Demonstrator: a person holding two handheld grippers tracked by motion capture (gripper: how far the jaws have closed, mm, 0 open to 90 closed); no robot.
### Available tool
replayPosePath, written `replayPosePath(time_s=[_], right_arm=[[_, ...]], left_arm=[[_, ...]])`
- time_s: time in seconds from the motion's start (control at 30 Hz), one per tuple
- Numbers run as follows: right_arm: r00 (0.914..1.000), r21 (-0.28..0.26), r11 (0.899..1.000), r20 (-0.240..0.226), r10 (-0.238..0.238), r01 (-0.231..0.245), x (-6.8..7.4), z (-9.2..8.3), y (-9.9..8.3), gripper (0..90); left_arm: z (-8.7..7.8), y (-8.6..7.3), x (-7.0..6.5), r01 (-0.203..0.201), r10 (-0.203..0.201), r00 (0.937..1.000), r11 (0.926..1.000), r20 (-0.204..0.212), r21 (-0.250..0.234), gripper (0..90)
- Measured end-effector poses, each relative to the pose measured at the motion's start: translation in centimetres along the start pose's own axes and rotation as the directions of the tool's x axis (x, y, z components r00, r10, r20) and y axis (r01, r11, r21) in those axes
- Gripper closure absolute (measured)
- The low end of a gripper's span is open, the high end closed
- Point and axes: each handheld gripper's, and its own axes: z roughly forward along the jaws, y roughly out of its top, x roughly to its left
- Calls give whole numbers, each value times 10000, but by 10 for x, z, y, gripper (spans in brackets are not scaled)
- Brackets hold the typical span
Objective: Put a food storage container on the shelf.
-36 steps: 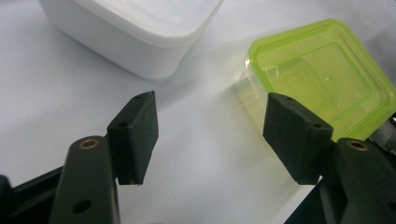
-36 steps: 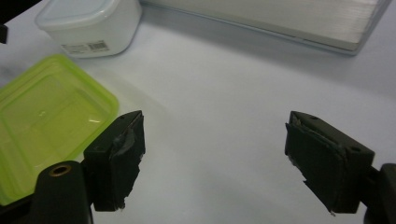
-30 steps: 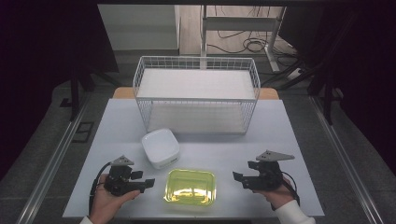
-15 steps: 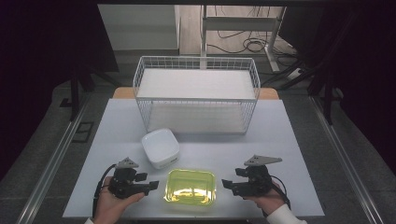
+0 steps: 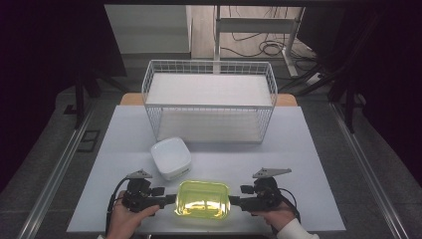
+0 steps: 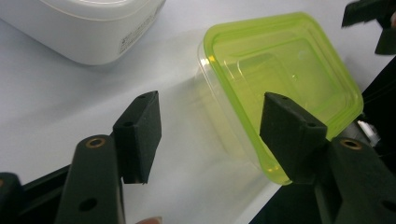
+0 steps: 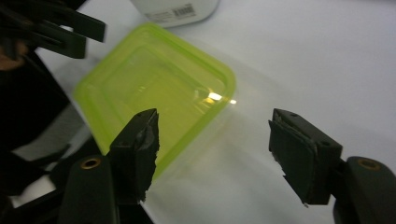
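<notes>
Both my hand-held grippers, left point(image 5: 166, 200) and right point(image 5: 235, 201), have moved inward to flank the clear rectangular plastic container with the lime-green lid point(image 5: 203, 198) at the pale surface's point(image 5: 308, 164) near edge, jaws apart around its ends, the right's just narrowing, so a two-sided lift looks close.

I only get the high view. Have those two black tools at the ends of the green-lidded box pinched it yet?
Observer: Not that I can see. In the left gripper view the left tool stands open, one pad over the box edge, the other over bare table.
Operator: And the right one?
Observer: The right tool has just been closing, but its pads are apart, with the box's end only partly between them.
Operator: Anything on the white tub?
Observer: A printed label with a barcode on its side.
</notes>
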Motion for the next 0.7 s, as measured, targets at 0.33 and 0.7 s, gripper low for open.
replayPosePath(time_s=[0.33,0.7], right_arm=[[9963,279,9969,-431,745,-734,-5,13,-8,398],[9770,142,9803,-804,1976,-1971,-6,22,-14,510]], left_arm=[[15,6,6,791,-803,9938,9967,763,190,472],[24,3,16,1858,-1920,9594,9814,2064,492,582]])
